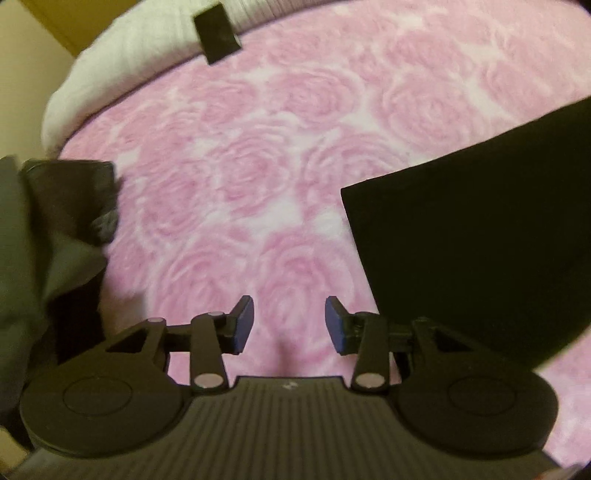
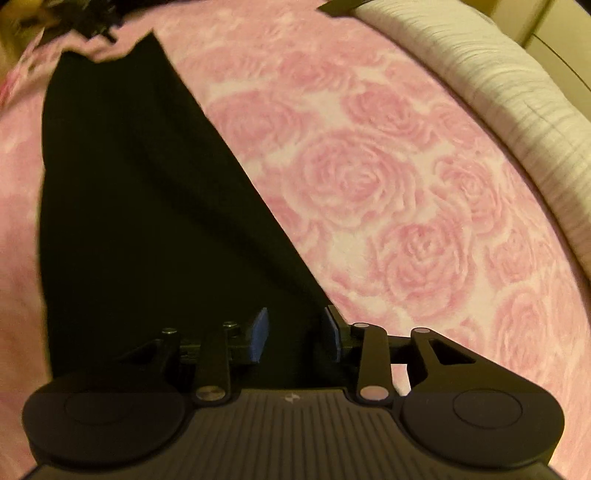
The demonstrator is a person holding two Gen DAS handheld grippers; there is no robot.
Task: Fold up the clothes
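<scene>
A black garment (image 1: 480, 229) lies flat on the pink rose-patterned blanket (image 1: 258, 155), to the right of my left gripper (image 1: 289, 325). That gripper hovers open over bare blanket, nothing between its blue pads. In the right wrist view the same black garment (image 2: 140, 206) stretches away as a long folded panel. My right gripper (image 2: 294, 334) stands open above its near right edge, the cloth lying beneath the gap between the pads; I cannot tell whether they touch it.
A heap of dark grey clothes (image 1: 55, 229) sits at the left. A white ribbed cover (image 1: 140, 48) borders the blanket's far side, with a small black object (image 1: 218, 33) on it. The white ribbed cover (image 2: 509, 103) runs along the right in the other view.
</scene>
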